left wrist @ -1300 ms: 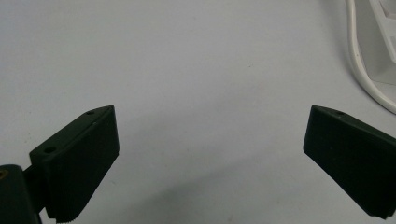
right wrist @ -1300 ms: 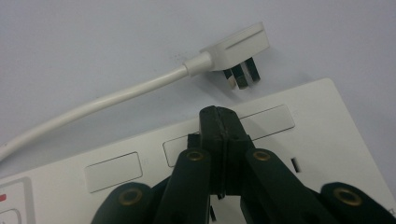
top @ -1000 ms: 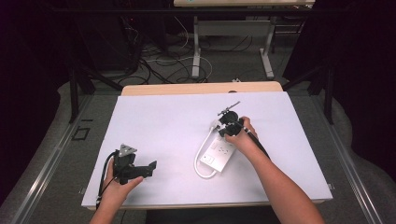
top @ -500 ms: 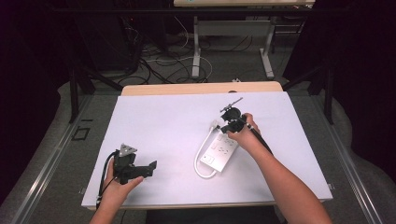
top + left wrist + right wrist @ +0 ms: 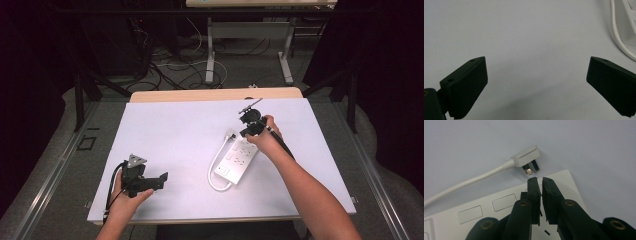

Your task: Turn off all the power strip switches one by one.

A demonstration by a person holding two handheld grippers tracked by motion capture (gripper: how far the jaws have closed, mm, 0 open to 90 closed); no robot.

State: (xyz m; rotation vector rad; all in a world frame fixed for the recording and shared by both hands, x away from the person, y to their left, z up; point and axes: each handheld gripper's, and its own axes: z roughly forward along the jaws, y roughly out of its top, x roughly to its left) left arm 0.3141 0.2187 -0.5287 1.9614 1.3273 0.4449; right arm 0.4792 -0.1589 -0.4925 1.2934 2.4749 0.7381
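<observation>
Lab-like recording space: dark curtains (image 5: 30, 75), floor cables (image 5: 175, 67), white-covered table (image 5: 175, 130).

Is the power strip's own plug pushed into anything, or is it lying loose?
Loose. The plug lies on the table beside the strip, prongs bare and touching no socket; the shut right gripper hovers nearby.

Power strip (image 5: 237, 158) lay right of centre on the worktop (image 5: 170, 135); its plug (image 5: 230, 134) lay just behind it; left gripper (image 5: 161, 179) sat near the front-left.

A desk (image 5: 190, 135) with a white top and a strip of bare wood along its far edge carries a white power strip (image 5: 236, 160). Its white cable (image 5: 214, 170) loops beside the strip, and the plug (image 5: 525, 158) lies just beyond the strip's far end.
</observation>
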